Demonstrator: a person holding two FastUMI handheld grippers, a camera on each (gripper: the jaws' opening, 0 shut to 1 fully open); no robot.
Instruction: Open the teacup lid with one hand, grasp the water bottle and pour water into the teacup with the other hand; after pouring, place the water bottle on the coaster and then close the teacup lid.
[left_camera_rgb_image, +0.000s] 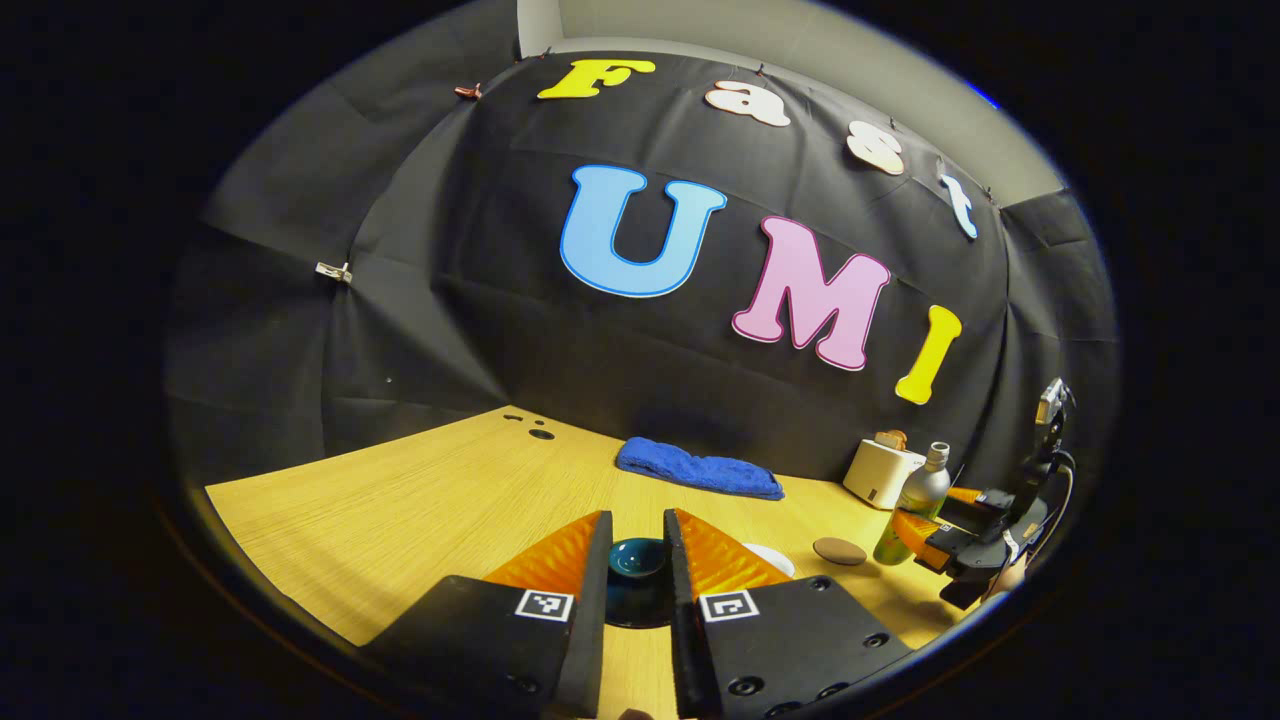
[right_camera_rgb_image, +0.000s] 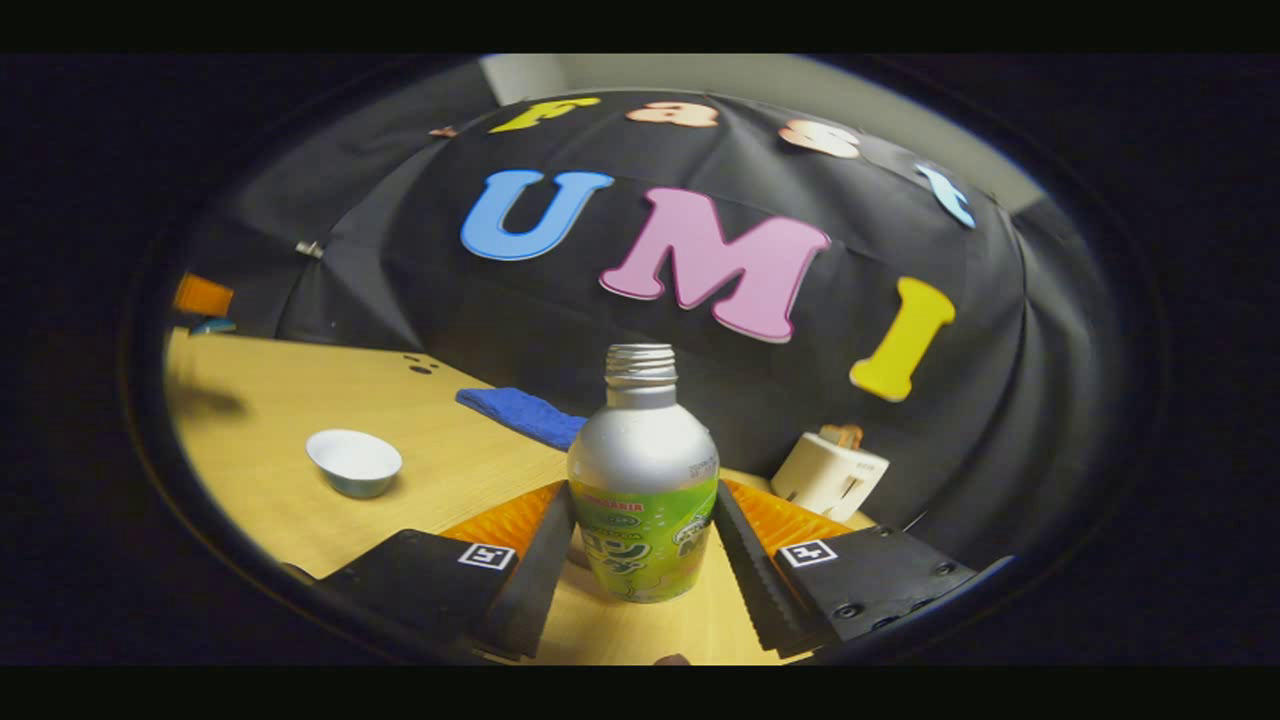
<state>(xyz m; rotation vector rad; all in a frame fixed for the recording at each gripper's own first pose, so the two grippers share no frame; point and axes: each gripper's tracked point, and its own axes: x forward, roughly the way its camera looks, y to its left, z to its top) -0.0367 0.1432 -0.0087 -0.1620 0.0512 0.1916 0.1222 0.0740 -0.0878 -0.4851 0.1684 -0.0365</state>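
The dark teal teacup lid (left_camera_rgb_image: 637, 575) sits between the fingers of my left gripper (left_camera_rgb_image: 637, 535), which is shut on it and holds it above the table. Just right of those fingers I see the rim of the white teacup (left_camera_rgb_image: 775, 556). In the right gripper view the teacup (right_camera_rgb_image: 355, 462) stands uncovered on the table at the left. The water bottle (right_camera_rgb_image: 645, 500), silver above a green label and uncapped, stands upright on the table. My right gripper (right_camera_rgb_image: 640, 525) presses it from both sides. The round brown coaster (left_camera_rgb_image: 838, 550) lies between cup and bottle (left_camera_rgb_image: 918, 495).
A folded blue towel (left_camera_rgb_image: 700, 468) lies by the back wall. A white boxy appliance (left_camera_rgb_image: 880, 472) stands at the back right, close behind the bottle. The wooden table (left_camera_rgb_image: 400, 510) has a few small dark holes (left_camera_rgb_image: 540, 433) at its far left.
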